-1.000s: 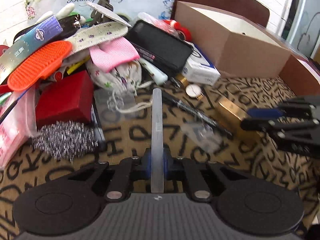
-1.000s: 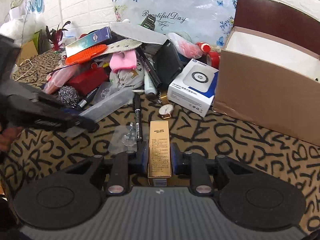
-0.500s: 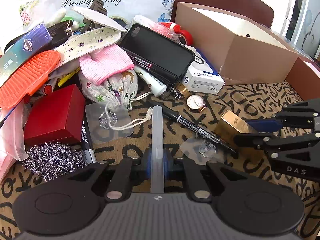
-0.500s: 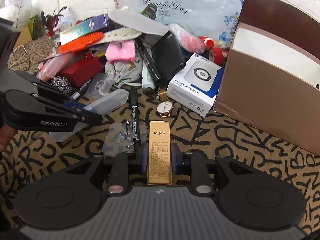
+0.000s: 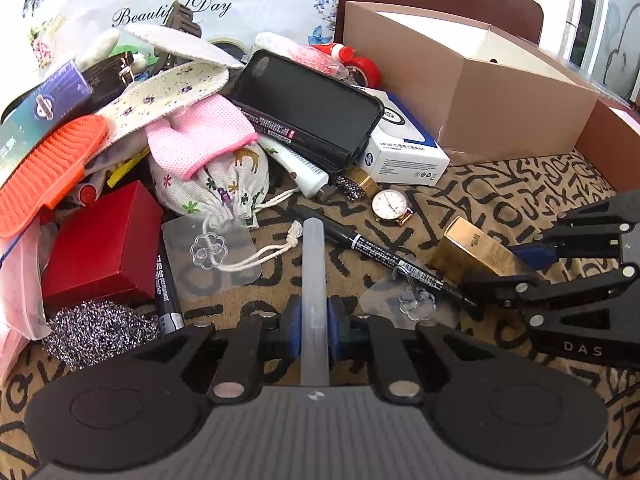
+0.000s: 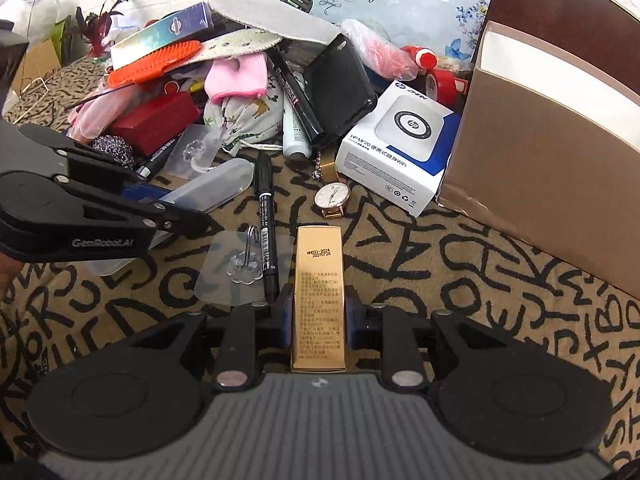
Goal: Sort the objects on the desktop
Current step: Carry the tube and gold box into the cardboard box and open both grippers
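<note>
My left gripper (image 5: 314, 320) is shut on a long translucent plastic case (image 5: 314, 280), seen edge-on in the left wrist view. The right wrist view shows that case (image 6: 208, 188) flat and slanted, low over the patterned cloth. My right gripper (image 6: 318, 312) is shut on a narrow gold box (image 6: 318, 296) that points away from it. In the left wrist view the gold box (image 5: 476, 252) sticks out of the right gripper (image 5: 500, 264) at the right. Both loads hang just in front of the pile of objects.
A brown cardboard box (image 5: 460, 92) stands open at the back right, with a white-and-blue carton (image 5: 400, 152) beside it. A watch (image 5: 388, 204), a black marker (image 5: 380, 256) and a clear hook sticker (image 5: 412, 300) lie between the grippers. The pile holds a black phone case (image 5: 308, 100), a red box (image 5: 104, 248) and a steel scourer (image 5: 100, 328).
Both grippers have edged a little closer to the pile, each keeping its load. The grips look the same.
</note>
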The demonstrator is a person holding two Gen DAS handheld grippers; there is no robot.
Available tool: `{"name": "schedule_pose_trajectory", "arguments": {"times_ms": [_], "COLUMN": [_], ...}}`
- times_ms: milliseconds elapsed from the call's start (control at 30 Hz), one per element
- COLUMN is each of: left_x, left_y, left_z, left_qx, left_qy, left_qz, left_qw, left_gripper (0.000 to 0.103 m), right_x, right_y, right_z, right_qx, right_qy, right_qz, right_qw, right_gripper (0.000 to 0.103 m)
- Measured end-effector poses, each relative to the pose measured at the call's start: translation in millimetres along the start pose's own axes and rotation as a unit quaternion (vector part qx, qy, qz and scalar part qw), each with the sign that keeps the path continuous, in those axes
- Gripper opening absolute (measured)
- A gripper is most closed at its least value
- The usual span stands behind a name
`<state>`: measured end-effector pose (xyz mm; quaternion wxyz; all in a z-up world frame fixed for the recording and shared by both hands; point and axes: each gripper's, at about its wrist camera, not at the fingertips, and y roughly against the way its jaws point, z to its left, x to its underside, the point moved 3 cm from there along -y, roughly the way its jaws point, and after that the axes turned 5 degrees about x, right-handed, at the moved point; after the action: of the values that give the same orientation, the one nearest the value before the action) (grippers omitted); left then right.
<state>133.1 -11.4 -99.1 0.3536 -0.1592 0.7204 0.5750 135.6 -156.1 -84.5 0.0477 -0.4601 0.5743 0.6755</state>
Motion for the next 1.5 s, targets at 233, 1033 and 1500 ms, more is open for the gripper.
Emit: {"name": "schedule_pose_trajectory", "arguments": {"times_ms": [233, 1033, 1500], "left_x": [-4.0, -215.2, -285.5], "left_y": [18.3, 1.5, -138.5], "left_z": [-9.7, -126.0, -167.0], "left_qx": [0.024, 0.129, 0.129], "left_qy": [0.023, -0.017, 0.015], "left_qz": [-0.018, -0.135, -0.049], "left_qw": [0.9993, 0.9824, 0.9904], "left_gripper": [0.010, 0.010, 0.010], "right_x": [-0.6, -109.9, -129.4], "right_y": [18.0, 92.5, -24.4], "right_z": [-8.0, -184.2, -301.5], "right_qx": [-0.007, 0.189, 0.212], "right_qy": [-0.021, -0.060, -0.103], "right_qz": [-0.025, -0.157, 0.001], "right_qw": [0.999, 0.968, 0.972], "right_gripper": [0.023, 0.023, 0.023]}}
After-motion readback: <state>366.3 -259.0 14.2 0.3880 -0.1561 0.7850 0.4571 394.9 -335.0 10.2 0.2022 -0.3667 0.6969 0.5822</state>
